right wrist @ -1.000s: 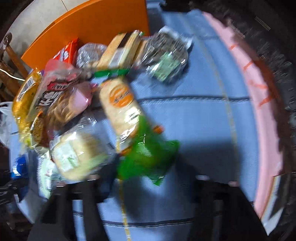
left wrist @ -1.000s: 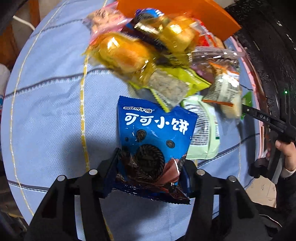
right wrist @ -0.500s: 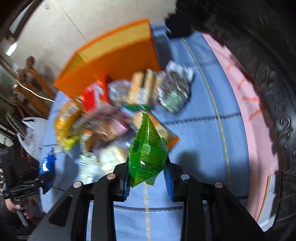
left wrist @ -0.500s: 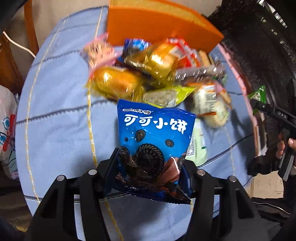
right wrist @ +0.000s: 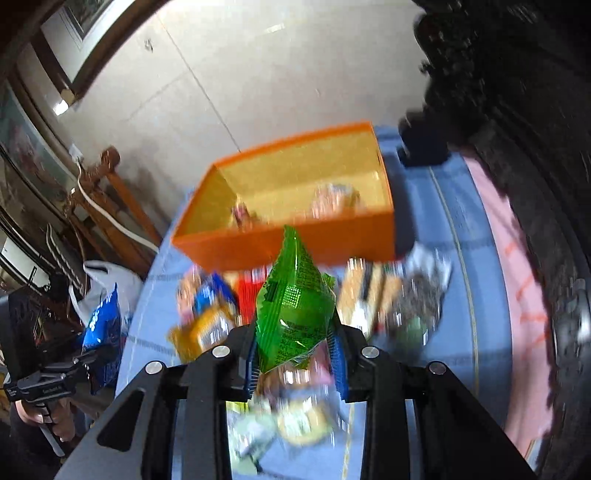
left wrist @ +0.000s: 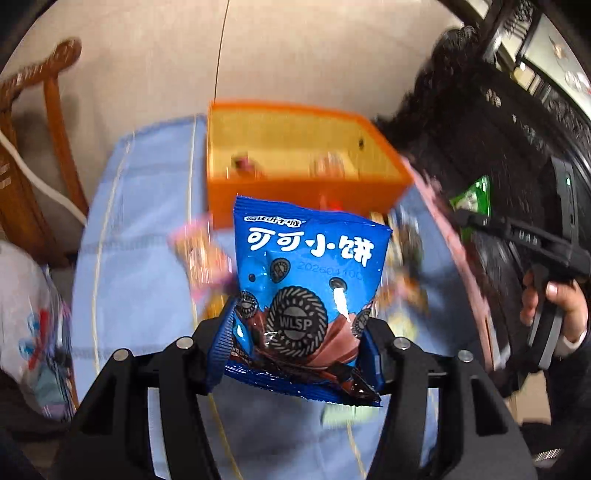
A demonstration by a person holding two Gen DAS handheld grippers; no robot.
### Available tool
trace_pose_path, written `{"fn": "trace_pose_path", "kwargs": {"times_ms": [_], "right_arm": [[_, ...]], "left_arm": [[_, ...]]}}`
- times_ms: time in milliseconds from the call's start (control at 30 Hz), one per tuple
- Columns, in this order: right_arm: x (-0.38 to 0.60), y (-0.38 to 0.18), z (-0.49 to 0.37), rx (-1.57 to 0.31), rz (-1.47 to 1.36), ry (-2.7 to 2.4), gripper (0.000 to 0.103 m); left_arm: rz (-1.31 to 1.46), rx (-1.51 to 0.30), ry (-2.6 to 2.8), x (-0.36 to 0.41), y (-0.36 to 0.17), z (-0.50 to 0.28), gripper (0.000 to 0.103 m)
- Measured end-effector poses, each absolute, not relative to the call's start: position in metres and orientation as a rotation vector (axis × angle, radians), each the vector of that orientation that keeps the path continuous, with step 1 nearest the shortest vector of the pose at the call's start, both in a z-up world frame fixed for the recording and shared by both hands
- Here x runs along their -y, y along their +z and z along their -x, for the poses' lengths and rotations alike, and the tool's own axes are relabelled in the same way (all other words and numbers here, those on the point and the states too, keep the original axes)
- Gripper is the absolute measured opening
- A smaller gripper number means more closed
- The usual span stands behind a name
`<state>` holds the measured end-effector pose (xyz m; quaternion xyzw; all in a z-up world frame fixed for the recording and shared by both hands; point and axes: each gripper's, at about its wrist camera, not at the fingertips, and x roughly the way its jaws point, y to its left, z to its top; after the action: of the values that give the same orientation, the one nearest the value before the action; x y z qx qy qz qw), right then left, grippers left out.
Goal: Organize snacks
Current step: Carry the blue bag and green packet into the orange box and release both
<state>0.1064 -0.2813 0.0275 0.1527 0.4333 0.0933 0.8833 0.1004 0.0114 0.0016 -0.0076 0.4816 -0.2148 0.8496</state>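
now carrying | left gripper (left wrist: 297,345) clamping blue cookie bag (left wrist: 308,288) | right gripper (right wrist: 297,360) pinching green packet (right wrist: 295,314) | advising: be clearing orange box (right wrist: 295,251) rim before letting go

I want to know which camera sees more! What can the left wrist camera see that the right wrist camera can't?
Only the left wrist view shows the front of the blue cookie bag, with its cookie picture, clamped in the left gripper. Only the right wrist view shows the green snack packet up close, pinched in the right gripper, and a framed picture on the wall. Both show the orange box with a few snacks inside, the blue cloth, the snack pile and each other's gripper off to one side.
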Motion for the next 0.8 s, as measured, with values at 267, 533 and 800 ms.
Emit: {"fn": "trace_pose_path", "kwargs": {"times_ms": [267,533,800], "right_arm": [[0.283,0.024,-0.196,-0.845,-0.332,0.146,0.032],[0.278,-0.031,-0.251,-0.933,-0.342,0.088,0.041],[0.287,-0.024,-0.217,-0.861,-0.387,-0.046,0.097]], "left_arm": [[0.093,-0.957,-0.386,0.016,0.023,-0.239,0.058],[0.051,-1.073,-0.3,0.053,-0.04,-0.3,0.065],[-0.037,-0.944,-0.154,0.036,-0.025,-0.277,0.098]]}}
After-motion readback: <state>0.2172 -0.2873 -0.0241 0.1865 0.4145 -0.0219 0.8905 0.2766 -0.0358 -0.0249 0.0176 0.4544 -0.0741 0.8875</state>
